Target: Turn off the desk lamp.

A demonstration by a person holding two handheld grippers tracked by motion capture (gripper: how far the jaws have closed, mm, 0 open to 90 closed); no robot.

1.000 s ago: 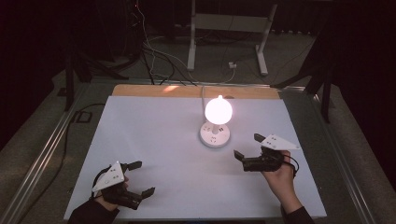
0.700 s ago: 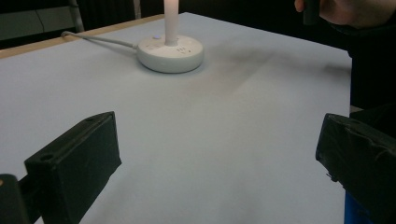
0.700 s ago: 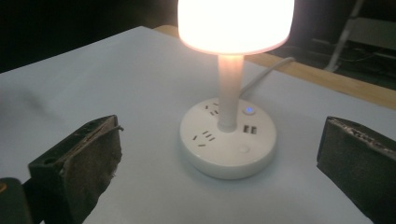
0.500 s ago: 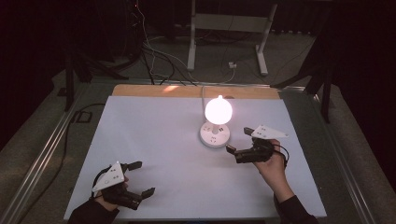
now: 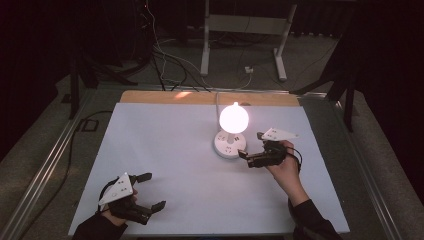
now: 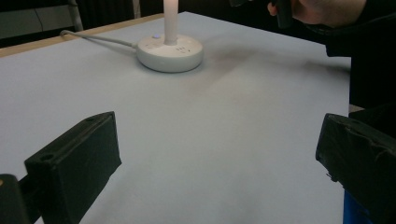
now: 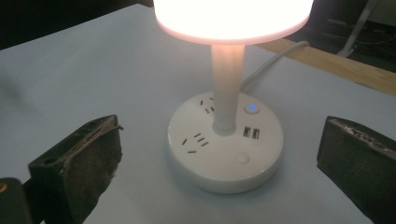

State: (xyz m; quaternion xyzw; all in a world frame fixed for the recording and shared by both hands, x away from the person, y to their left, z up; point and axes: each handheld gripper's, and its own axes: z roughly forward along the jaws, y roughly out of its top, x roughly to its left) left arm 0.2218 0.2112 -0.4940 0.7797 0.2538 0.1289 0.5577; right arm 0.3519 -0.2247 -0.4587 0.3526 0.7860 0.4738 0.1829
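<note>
A small white lamp [image 5: 231,134] stands on the table [image 5: 165,150], near the far edge and a bit toward the right side. Its round shade [image 5: 234,118] is lit and glows bright. The shade sits on a thin white stem [image 7: 226,88], and the stem stands straight up from a flat round base [image 7: 226,149]. The base has plug holes on top, two small slots side by side, a round button near the front and a little blue light [image 7: 252,108] next to the stem. A pale cord [image 7: 273,58] runs from the back of the base toward the wooden strip [image 5: 200,97] at the far edge of the table.

The right gripper [image 5: 252,150] is just beside the lamp base, on its right side, and it points at the base. Its jaws are spread wide apart and hold nothing. In the right gripper view the base sits between the two black jaws but farther off, and the jaws do not touch it. A hand [image 5: 284,167] holds this gripper, and a dark sleeve [image 5: 312,222] comes in from the near edge.

The left gripper [image 5: 151,191] is near the front left corner of the table, well apart from the lamp. Its jaws are wide apart too, with nothing between them but the white table top. In the left gripper view the lamp base [image 6: 169,48] is far off, with the other hand [image 6: 327,10] up in the top right.
</note>
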